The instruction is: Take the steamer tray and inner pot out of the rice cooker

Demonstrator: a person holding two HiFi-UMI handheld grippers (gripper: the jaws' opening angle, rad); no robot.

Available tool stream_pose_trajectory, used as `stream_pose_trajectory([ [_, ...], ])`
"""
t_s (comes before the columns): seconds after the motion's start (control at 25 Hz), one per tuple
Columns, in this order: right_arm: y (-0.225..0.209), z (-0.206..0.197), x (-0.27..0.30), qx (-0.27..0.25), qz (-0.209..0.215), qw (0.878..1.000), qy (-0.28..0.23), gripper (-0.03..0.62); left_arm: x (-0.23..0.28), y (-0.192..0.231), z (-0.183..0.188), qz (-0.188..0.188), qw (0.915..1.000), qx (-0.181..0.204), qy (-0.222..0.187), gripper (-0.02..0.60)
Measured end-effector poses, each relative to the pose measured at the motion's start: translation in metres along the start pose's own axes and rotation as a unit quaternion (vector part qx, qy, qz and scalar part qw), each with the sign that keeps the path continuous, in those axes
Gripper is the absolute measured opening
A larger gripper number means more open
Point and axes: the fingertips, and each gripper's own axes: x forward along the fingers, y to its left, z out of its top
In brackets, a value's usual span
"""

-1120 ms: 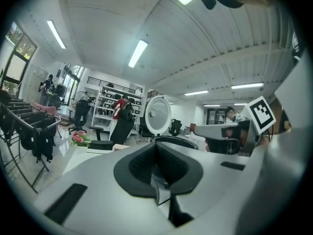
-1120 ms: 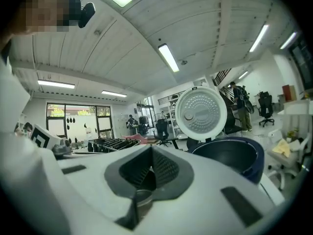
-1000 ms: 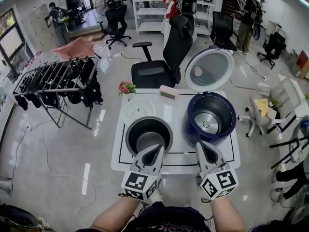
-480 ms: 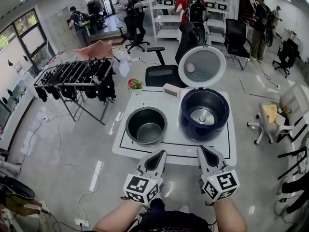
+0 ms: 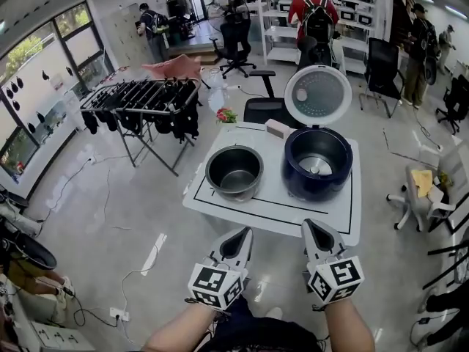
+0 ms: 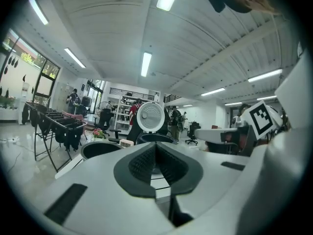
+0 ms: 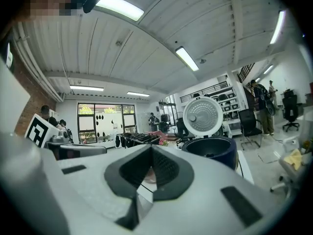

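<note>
Counter (image 5: 272,205): pot (image 5: 234,173) out beside open cooker (image 5: 317,163). Left claw (image 5: 242,235), right claw (image 5: 311,227) closed, empty. Hazard: pot near edge; your bump could topple it.

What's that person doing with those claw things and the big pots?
A person holds a gripper in each hand. The left gripper and right gripper are both shut and empty, held short of the white table. On it, the inner pot sits beside the blue rice cooker, whose lid stands open. So the pot is already out of the cooker.
</note>
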Motion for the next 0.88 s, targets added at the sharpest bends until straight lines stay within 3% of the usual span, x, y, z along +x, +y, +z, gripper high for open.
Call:
stream_pose_trajectory([
  [0.4, 0.014, 0.007, -0.015, 0.000, 0.004, 1.000, -0.015, 0.000, -0.014, -0.014, 0.020, -0.004, 0.9993, 0.030, -0.020, 0.003],
  [0.88, 0.018, 0.005, -0.022, 0.002, -0.001, 1.000, -0.013, 0.000, -0.019, -0.017, 0.020, -0.004, 0.9994, 0.018, -0.027, 0.003],
])
